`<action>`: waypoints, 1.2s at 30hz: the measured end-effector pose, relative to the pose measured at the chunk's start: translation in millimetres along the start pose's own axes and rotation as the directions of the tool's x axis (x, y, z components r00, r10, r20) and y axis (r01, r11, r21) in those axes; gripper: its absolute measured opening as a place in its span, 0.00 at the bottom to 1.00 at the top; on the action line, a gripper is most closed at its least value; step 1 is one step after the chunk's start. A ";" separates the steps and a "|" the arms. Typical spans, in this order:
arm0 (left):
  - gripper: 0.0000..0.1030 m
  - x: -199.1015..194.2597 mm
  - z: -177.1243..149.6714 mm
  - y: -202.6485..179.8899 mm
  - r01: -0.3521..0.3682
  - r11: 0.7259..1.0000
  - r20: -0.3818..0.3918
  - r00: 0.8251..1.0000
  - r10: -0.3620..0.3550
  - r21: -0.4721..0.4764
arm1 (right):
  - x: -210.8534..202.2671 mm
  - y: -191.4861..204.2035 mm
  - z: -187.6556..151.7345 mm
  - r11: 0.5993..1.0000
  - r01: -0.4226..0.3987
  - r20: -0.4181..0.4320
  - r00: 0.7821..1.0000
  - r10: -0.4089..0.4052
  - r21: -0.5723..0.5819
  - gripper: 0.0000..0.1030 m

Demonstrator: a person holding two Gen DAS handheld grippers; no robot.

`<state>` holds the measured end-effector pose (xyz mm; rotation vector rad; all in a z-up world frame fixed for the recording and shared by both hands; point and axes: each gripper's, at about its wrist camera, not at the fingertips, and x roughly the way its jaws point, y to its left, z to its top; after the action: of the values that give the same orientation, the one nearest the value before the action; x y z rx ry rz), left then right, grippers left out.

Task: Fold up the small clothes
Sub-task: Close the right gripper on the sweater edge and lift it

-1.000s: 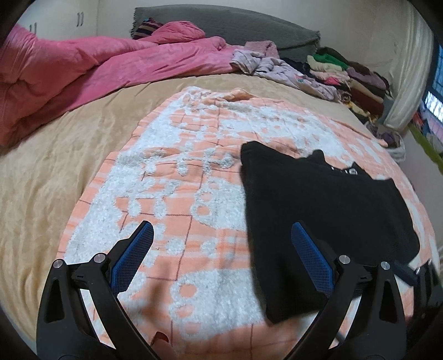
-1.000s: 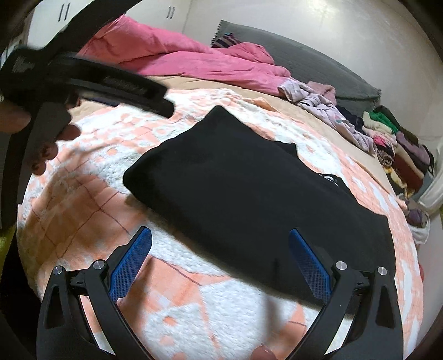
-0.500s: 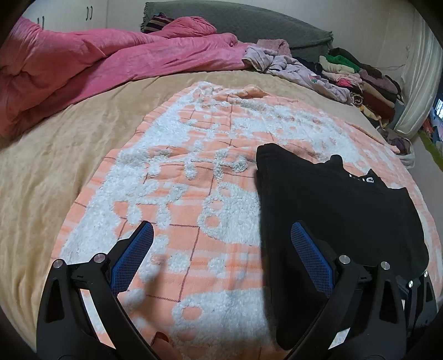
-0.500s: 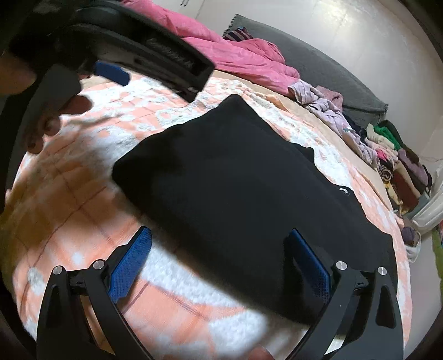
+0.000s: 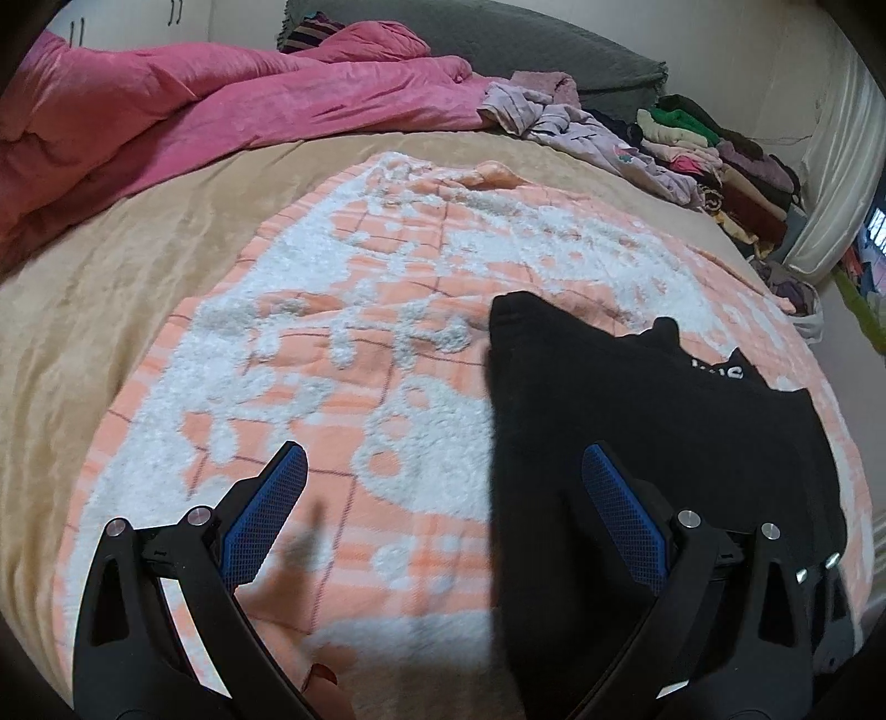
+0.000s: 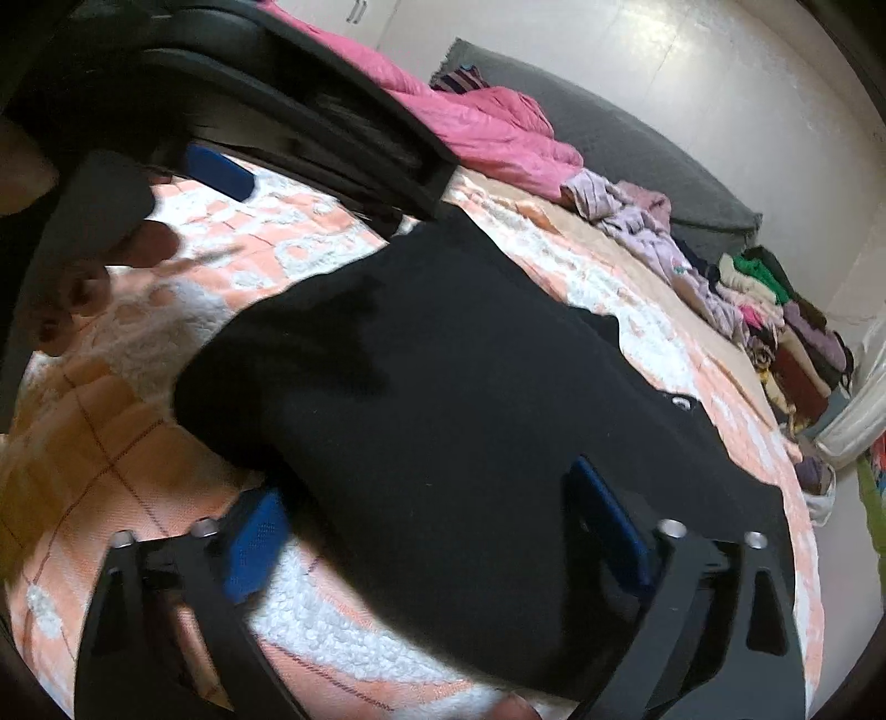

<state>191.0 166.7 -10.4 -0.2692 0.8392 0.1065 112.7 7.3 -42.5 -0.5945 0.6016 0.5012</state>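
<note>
A black garment (image 5: 637, 421) lies folded and flat on an orange-and-white patterned blanket (image 5: 343, 343) on the bed. My left gripper (image 5: 443, 498) is open and empty, low over the blanket at the garment's left edge. My right gripper (image 6: 432, 531) is open and empty, low over the near edge of the black garment (image 6: 443, 387), with the cloth between its fingers. The left gripper's body and the hand holding it fill the upper left of the right wrist view (image 6: 221, 105).
A pink duvet (image 5: 210, 111) lies bunched at the far left of the tan bed sheet (image 5: 99, 288). A grey pillow (image 5: 498, 39) sits at the head. Loose lilac clothes (image 5: 581, 127) and a stack of folded clothes (image 5: 720, 160) lie at the far right.
Both grippers have moved lower and closer to the garment. The right gripper now reaches over the garment's near edge. The left gripper has shifted nearer to the right one. Both stay open.
</note>
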 end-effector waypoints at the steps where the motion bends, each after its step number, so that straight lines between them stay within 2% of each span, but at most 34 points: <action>1: 0.90 1.3 0.4 -1.0 0.007 1.000 -0.002 1.000 -0.007 -0.001 | -1.3 0.4 0.4 1.000 0.003 0.009 1.000 -0.003 -0.005 0.68; 2: 0.90 2.9 0.4 -2.3 0.012 1.000 -0.004 1.000 -0.012 -0.001 | -3.0 0.2 0.4 1.000 0.007 0.022 1.000 -0.007 -0.007 0.56; 5: 0.90 6.7 -0.6 -4.3 0.025 1.000 -0.017 1.000 -0.025 -0.001 | -8.3 -7.3 -0.2 1.000 -0.003 0.049 0.999 0.002 0.023 0.38; 7: 0.90 8.6 -1.5 -4.4 0.034 0.999 -0.026 0.999 -0.034 -0.007 | -11.9 -14.4 -0.9 0.998 -0.027 0.066 0.998 0.023 0.054 0.31; 12: 0.90 10.0 -1.6 -3.3 0.060 0.998 -0.034 0.998 -0.060 -0.024 | -24.3 -30.7 -5.4 0.985 -0.097 0.121 0.989 0.080 0.145 0.22; 15: 0.90 10.5 -2.6 -6.1 0.046 0.999 -0.030 0.998 -0.046 -0.005 | -29.3 -33.8 -7.5 0.980 -0.117 0.134 0.986 0.096 0.163 0.20; 19: 0.89 14.3 -5.7 -11.8 0.115 0.993 -0.051 0.992 -0.115 -0.011 | -31.4 -31.4 -7.5 0.981 -0.118 0.135 0.986 0.097 0.156 0.19; 22: 0.75 18.3 -10.1 -19.4 0.155 0.988 -0.073 0.985 -0.155 -0.002 | -33.0 -29.8 -8.8 0.981 -0.119 0.138 0.985 0.098 0.153 0.20; 26: 0.60 26.3 -16.4 -25.7 0.231 0.972 -0.114 0.966 -0.233 -0.029 | -31.7 -28.0 -9.9 0.983 -0.116 0.139 0.986 0.096 0.144 0.20; 28: 0.48 28.8 -18.4 -27.7 0.263 0.964 -0.123 0.956 -0.267 -0.048 | -31.6 -27.4 -10.9 0.983 -0.117 0.139 0.986 0.098 0.142 0.19; 32: 0.38 25.9 -20.4 -33.8 0.266 0.963 -0.108 0.957 -0.269 -0.041 | -30.9 -27.6 -11.7 0.983 -0.117 0.143 0.985 0.096 0.141 0.19; 34: 0.26 25.2 -20.2 -35.4 0.279 0.959 -0.102 0.954 -0.282 -0.041 | -30.3 -27.9 -12.0 0.982 -0.119 0.144 0.985 0.099 0.143 0.19; 36: 0.20 23.4 -20.4 -36.4 0.285 0.958 -0.091 0.953 -0.288 -0.041 | -31.0 -27.7 -12.3 0.983 -0.118 0.144 0.985 0.098 0.142 0.19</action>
<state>199.1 125.8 -33.7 -0.4222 0.8859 -0.1682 102.2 -28.6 -20.7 -0.3823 0.5378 0.5886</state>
